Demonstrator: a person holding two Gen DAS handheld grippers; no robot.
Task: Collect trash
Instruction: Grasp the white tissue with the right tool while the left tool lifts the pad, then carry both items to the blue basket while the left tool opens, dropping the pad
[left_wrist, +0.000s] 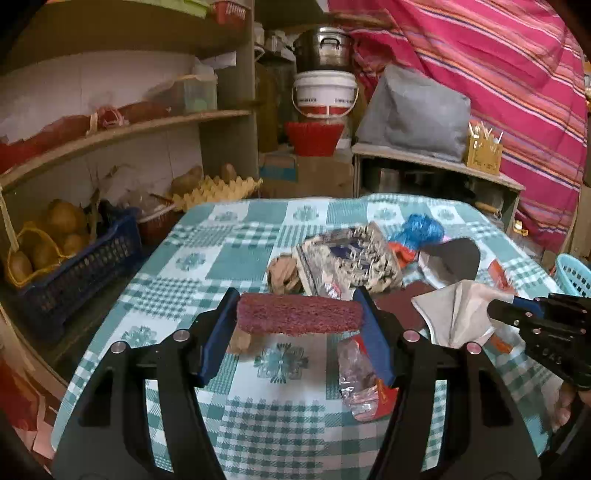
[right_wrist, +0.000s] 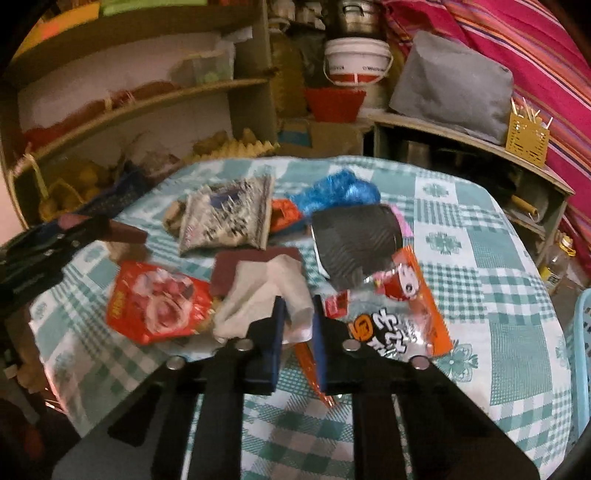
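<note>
A maroon scrub pad (left_wrist: 299, 313) is gripped by the left gripper (left_wrist: 300, 314) and a crumpled tissue (right_wrist: 266, 295) by the right gripper (right_wrist: 298, 317), while many wrappers (right_wrist: 225, 218) are left scattered on the checked tablecloth (right_wrist: 480, 258).

Both views are dim and warm-toned, lit by soft indoor light with no source in sight. Colours look heavily saturated. The left wrist view is fairly sharp: the checked tablecloth (left_wrist: 236, 258) ahead of the left gripper (left_wrist: 299, 314) reads crisply, with only faint shadows under the litter beyond its fingers. The right wrist view is smeared by motion blur, worst on the shelves (right_wrist: 147, 99) far ahead and to the left of the right gripper (right_wrist: 297, 314). Fisheye distortion bows the shelf edges, and black vignetting fills every corner. Small glints show on the foil wrappers.
</note>
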